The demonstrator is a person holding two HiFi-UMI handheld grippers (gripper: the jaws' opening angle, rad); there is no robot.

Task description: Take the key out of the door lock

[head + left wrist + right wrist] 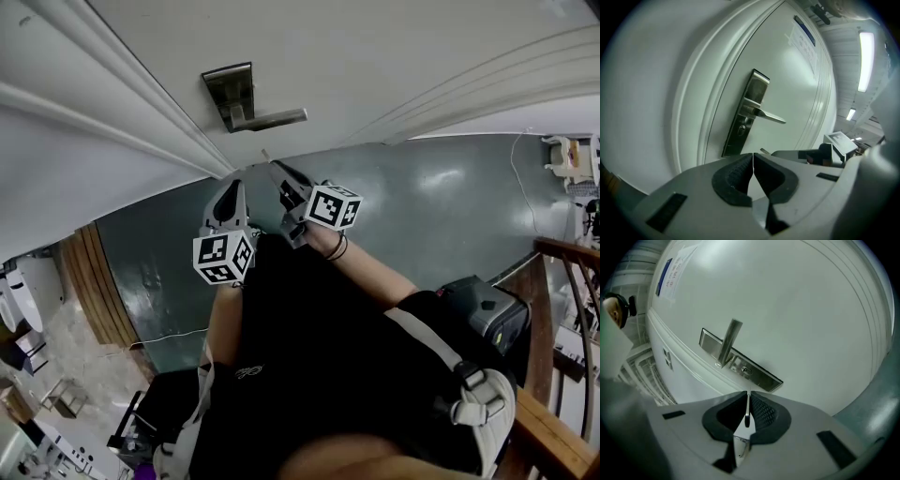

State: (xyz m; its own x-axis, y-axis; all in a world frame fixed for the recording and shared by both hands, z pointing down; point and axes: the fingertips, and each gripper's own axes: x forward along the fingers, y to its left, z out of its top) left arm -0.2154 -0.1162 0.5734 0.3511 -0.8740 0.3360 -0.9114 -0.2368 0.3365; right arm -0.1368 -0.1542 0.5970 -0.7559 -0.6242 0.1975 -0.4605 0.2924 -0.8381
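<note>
Right claw [748,398] is clenched on the key [747,417] (a thin blade, pinched edge-on), which is out of the lock [746,371] at its 12 o'clock on the door [801,310]. Left claw [753,159] is clenched on nothing.

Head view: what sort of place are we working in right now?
Likely an indoor corridor or landing in an office-type building: a white door with a metal lever handle, a smooth grey-green floor, a wooden railing, and a strip light overhead.
</note>
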